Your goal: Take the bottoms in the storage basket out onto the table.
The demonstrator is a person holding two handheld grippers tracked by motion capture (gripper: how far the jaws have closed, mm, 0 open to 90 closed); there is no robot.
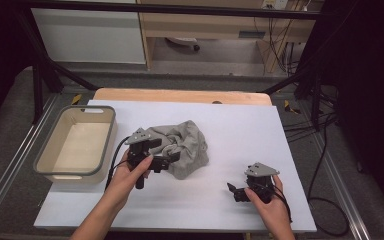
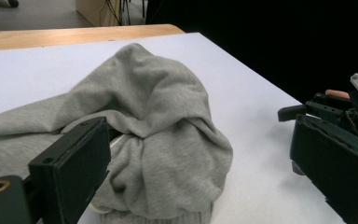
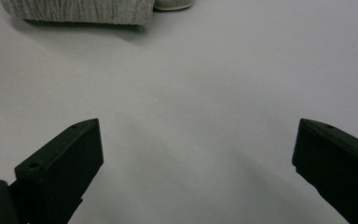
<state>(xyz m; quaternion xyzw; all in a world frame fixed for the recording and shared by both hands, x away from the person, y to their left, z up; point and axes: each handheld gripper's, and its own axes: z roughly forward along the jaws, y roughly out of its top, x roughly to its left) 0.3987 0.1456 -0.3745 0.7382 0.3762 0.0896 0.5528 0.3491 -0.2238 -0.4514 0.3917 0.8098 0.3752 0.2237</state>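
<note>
A crumpled grey garment [image 1: 182, 147] lies heaped near the middle of the white counter [image 1: 240, 125], with a ribbed hem showing at its near edge in the left gripper view. To its left, at the counter's left edge, stands an empty beige bin [image 1: 105, 137] with a grey rim.

The left hand-held gripper [image 1: 166, 154] sits at the garment's left side, its jaws spread wide. In the left gripper view one jaw lies against a fold of cloth and the other stands well clear to the right, so nothing is pinched; the garment lies loose on the counter. The right hand-held gripper [image 1: 236, 192] hovers low over bare counter, near and to the right of the garment and well apart from it, also released, with only white surface between its jaws.

The step in hand looks like lining up a grip on the cloth, probably to lift it toward the bin or to spread it. The next move calls for pushing the left jaws over a thick fold and clenching firmly, since a thin pinch on soft knit could slip. The right hand-held gripper would have to travel left to reach the hem.
</note>
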